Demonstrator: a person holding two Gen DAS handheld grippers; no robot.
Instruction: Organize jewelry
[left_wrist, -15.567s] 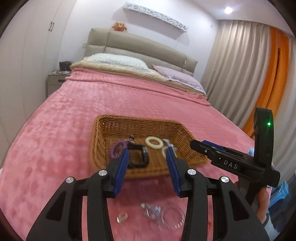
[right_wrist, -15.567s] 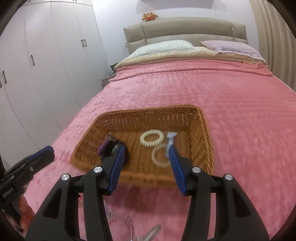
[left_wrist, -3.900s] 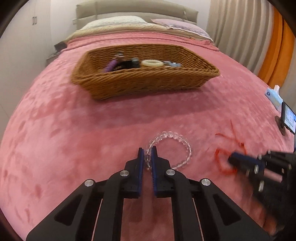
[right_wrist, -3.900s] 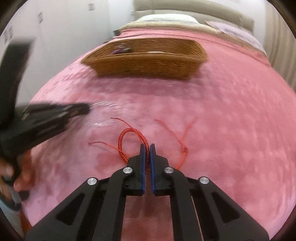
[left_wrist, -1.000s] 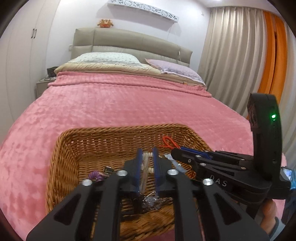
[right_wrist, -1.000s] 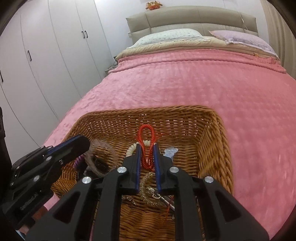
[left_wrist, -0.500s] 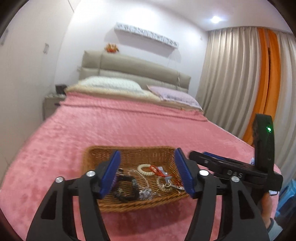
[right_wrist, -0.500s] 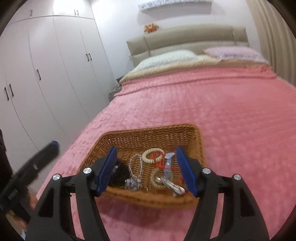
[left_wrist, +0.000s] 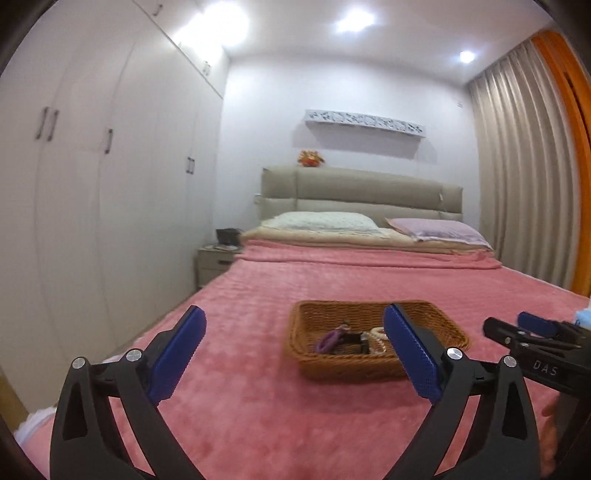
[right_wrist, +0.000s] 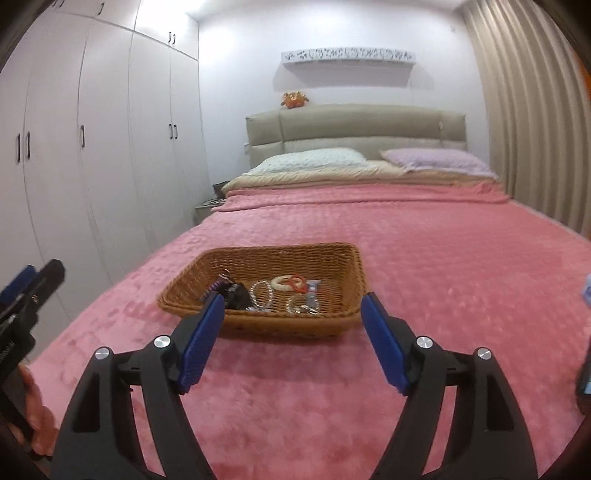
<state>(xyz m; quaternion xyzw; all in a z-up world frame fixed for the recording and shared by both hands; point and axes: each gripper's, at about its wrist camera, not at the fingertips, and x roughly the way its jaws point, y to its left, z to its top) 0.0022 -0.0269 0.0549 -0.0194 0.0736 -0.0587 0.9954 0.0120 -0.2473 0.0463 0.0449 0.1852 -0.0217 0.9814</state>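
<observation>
Jewelry, a red cord loop (right_wrist: 295, 282), cream bead bracelet (right_wrist: 280, 283) and clear bead rings (right_wrist: 261, 290), lies in the brown woven wicker basket (right_wrist: 354, 273) on the pink bedspread (right_wrist: 443, 266), while left gripper (left_wrist: 295, 354) and right gripper (right_wrist: 293, 338), jaws just opened wide, hold nothing.

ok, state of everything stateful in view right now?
left gripper: open, nothing between the fingers, just been opening
right gripper: open, empty, just been opening
wicker basket: upright on the bed, holds jewelry
red cord bracelet: in the basket
wardrobe doors: shut
</observation>
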